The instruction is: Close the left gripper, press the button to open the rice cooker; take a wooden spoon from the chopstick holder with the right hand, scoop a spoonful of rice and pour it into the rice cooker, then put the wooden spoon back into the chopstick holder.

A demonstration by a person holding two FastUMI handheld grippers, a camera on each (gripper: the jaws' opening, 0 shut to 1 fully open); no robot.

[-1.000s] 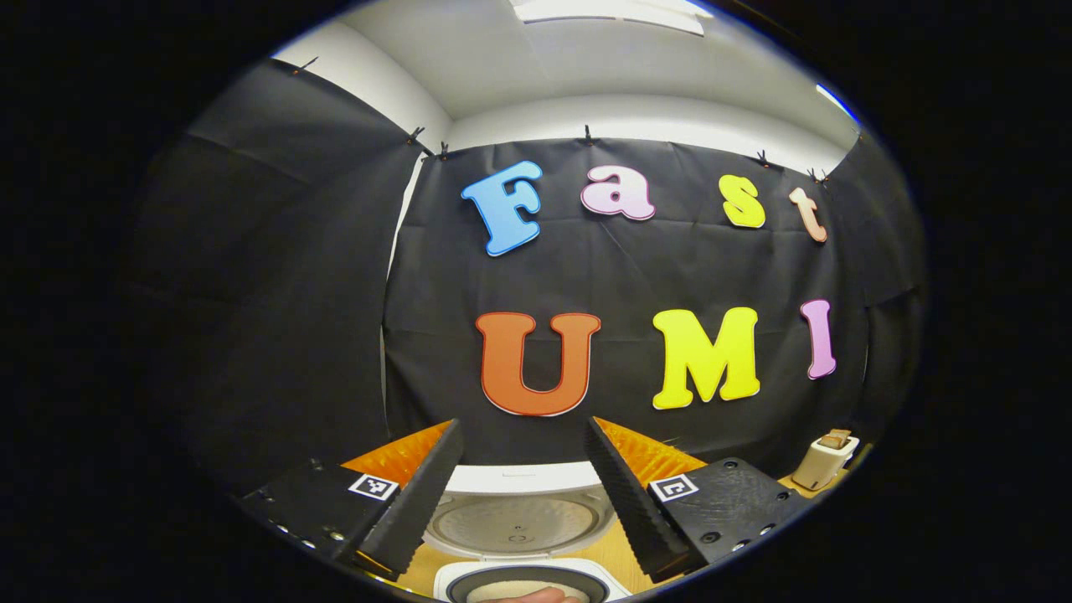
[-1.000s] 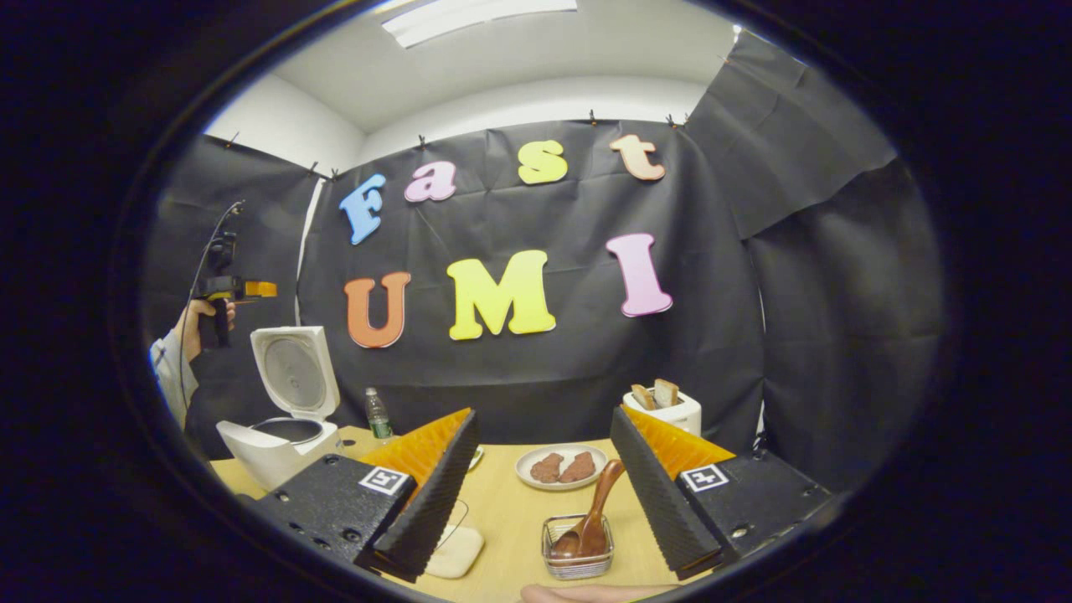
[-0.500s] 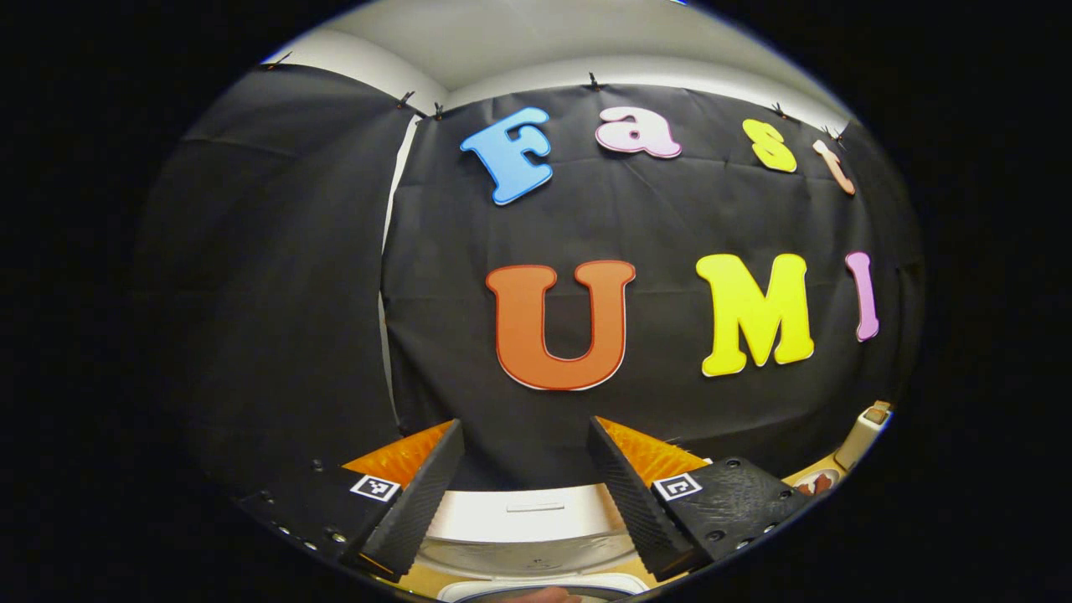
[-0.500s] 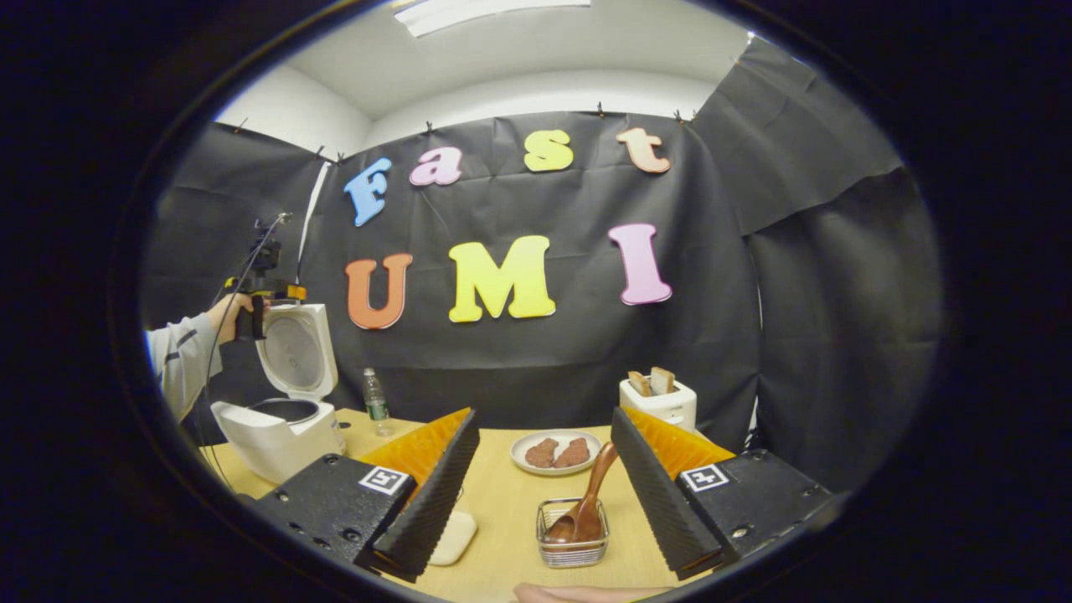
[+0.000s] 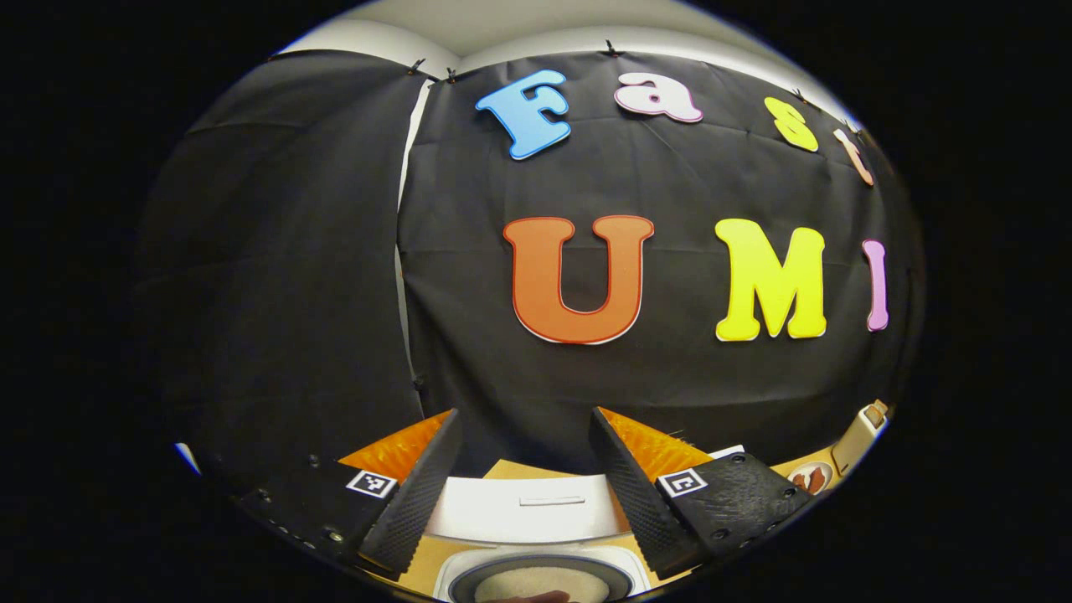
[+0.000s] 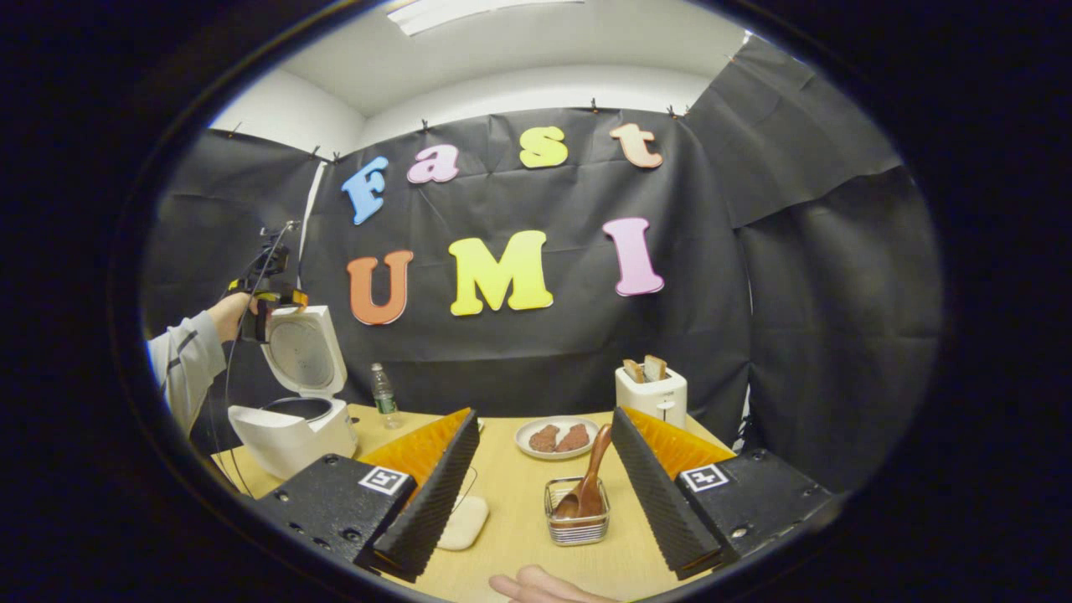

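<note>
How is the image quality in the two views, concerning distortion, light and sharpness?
Left gripper view: strong fisheye bending, the wall seams curve; the rice cooker is sharp between the open left gripper. Right gripper view: a ceiling light glares at the top; the table is evenly lit; the wooden spoon looks sharp.

The rice cooker [image 6: 291, 435] has a smooth, glossy white plastic shell, and the inside of its raised lid [image 6: 303, 352] looks like dull grey metal. The spoon [image 6: 586, 486] is dark polished wood with a slight sheen, standing in a holder [image 6: 576, 529] of shiny metal wire. The table [image 6: 519, 553] is pale matt wood. The plate [image 6: 556, 437] looks glazed and smooth, the toaster [image 6: 651, 397] is smooth white plastic, and the bottle [image 6: 385, 400] is clear plastic.
</note>
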